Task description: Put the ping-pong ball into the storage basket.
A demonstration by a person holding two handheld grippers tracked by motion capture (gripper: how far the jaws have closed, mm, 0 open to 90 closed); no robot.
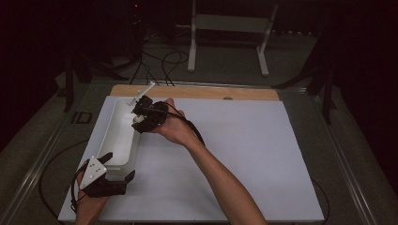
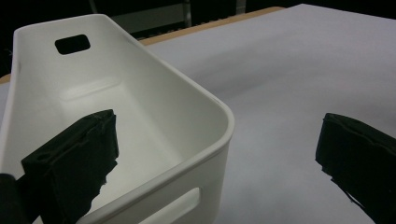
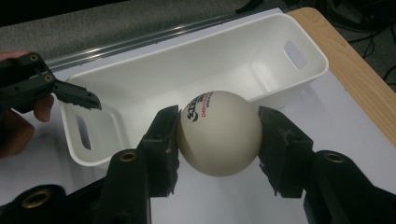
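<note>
A white table-tennis ball (image 3: 219, 140) with dark and red print sits clamped between the pads of my right gripper (image 3: 218, 130). In the high view my right gripper (image 1: 141, 117) hovers over the far right rim of a long white bin (image 1: 119, 136). The inside of the bin (image 3: 196, 79) looks bare and it has handle slots at both ends. My left gripper (image 1: 121, 164) stands open at the bin's near end. Its jaws straddle the near corner wall (image 2: 205, 140) without pressing it, one jaw inside and one over the sheet.
The bin rests on a white sheet (image 1: 234, 154) covering the table, with a wooden strip (image 1: 197, 92) at the far edge. Metal rails (image 1: 42, 159) run along the table sides. A white stand (image 1: 225, 28) and cables (image 1: 164, 61) lie on the floor beyond.
</note>
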